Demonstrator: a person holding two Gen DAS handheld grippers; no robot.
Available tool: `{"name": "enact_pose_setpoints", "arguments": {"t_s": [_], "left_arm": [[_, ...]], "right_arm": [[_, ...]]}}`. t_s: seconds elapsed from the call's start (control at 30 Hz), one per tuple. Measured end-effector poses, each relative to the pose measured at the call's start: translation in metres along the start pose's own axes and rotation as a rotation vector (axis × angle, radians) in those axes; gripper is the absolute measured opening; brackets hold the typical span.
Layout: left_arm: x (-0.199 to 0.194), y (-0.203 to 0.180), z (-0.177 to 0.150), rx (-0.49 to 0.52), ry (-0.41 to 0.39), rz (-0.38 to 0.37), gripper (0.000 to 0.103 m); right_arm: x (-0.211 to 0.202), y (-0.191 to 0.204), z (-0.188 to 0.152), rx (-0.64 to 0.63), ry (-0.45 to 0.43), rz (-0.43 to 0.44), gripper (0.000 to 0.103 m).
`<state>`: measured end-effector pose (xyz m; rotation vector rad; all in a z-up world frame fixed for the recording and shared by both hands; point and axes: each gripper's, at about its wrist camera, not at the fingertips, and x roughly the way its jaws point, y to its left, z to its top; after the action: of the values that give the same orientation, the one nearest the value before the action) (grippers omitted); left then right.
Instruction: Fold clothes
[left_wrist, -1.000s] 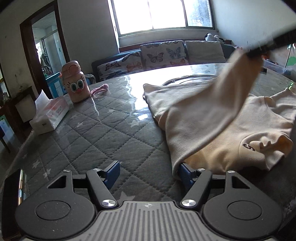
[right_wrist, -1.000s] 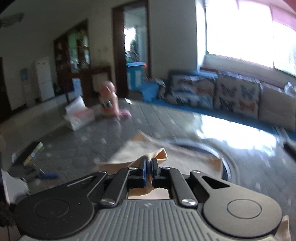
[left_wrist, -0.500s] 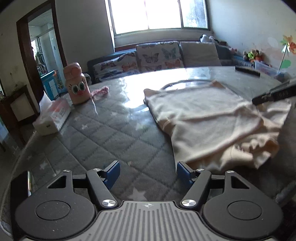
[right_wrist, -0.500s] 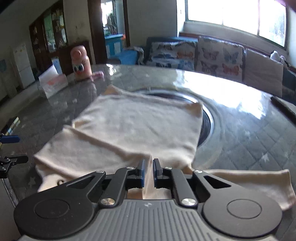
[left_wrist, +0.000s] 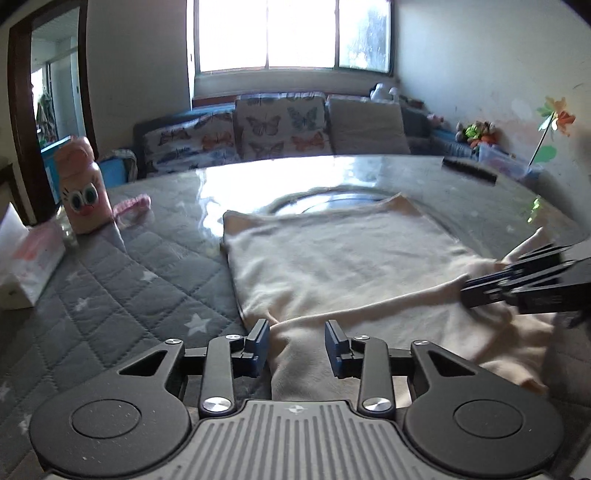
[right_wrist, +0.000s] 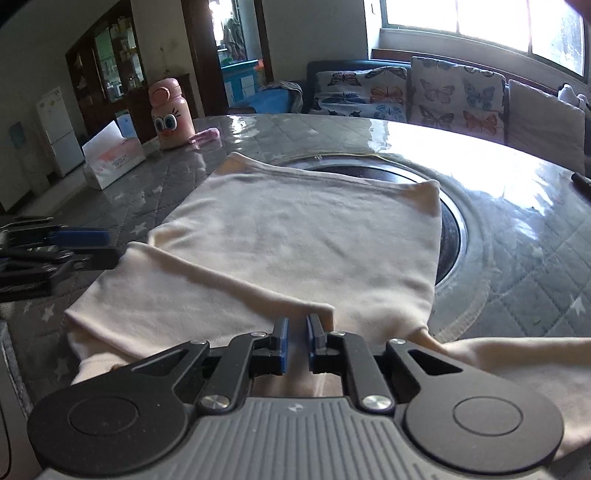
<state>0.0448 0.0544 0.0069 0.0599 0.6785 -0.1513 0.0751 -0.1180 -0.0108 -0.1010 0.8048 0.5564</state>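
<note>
Sleeve now lies folded across the shirt on the surface; my right hand-held gripper has slackened off it, slightly apart. Left hand-held gripper gapes over the near hem.

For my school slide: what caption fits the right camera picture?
Right gripper open over a folded cream shirt.

Daylight from window, blown out at 12 o'clock. Strong glare on table. Fisheye bending at rims; left view motion-blurred at 3 o'clock.
</note>
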Motion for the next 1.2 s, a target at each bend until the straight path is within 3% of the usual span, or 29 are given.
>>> {"name": "enact_pose_setpoints", "arguments": {"t_s": [0.13, 0.33, 0.5, 0.67, 0.77, 0.83, 0.97, 1.03, 1.2], "left_arm": [[0.009, 0.002, -0.004, 0.003, 0.018, 0.003, 0.035], [0.013, 0.006, -0.008, -0.007, 0.028, 0.016, 0.037], [0.009, 0.001, -0.007, 0.003, 0.026, 0.025, 0.038], [0.001, -0.013, -0.003, 0.033, 0.001, 0.019, 0.055], [-0.004, -0.022, -0.001, 0.056, -0.019, 0.021, 0.064], [-0.006, -0.026, -0.001, 0.061, -0.03, 0.031, 0.079], [-0.01, -0.032, 0.0, 0.063, -0.043, 0.044, 0.088], [-0.012, -0.034, 0.0, 0.06, -0.047, 0.049, 0.095], [-0.015, -0.036, 0.0, 0.054, -0.05, 0.065, 0.102]], "right_arm": [[-0.011, 0.0, -0.003, 0.007, -0.016, 0.009, 0.022], [-0.019, 0.001, -0.016, -0.011, -0.022, 0.009, 0.023], [-0.042, -0.012, -0.024, 0.053, -0.063, -0.015, 0.026], [-0.073, -0.053, -0.04, 0.171, -0.114, -0.139, 0.029], [-0.086, -0.087, -0.053, 0.242, -0.127, -0.251, 0.04], [-0.093, -0.108, -0.06, 0.277, -0.136, -0.327, 0.04], [-0.103, -0.151, -0.074, 0.378, -0.161, -0.446, 0.049], [-0.105, -0.169, -0.079, 0.419, -0.17, -0.485, 0.05], [-0.099, -0.196, -0.088, 0.477, -0.165, -0.521, 0.049]]}}
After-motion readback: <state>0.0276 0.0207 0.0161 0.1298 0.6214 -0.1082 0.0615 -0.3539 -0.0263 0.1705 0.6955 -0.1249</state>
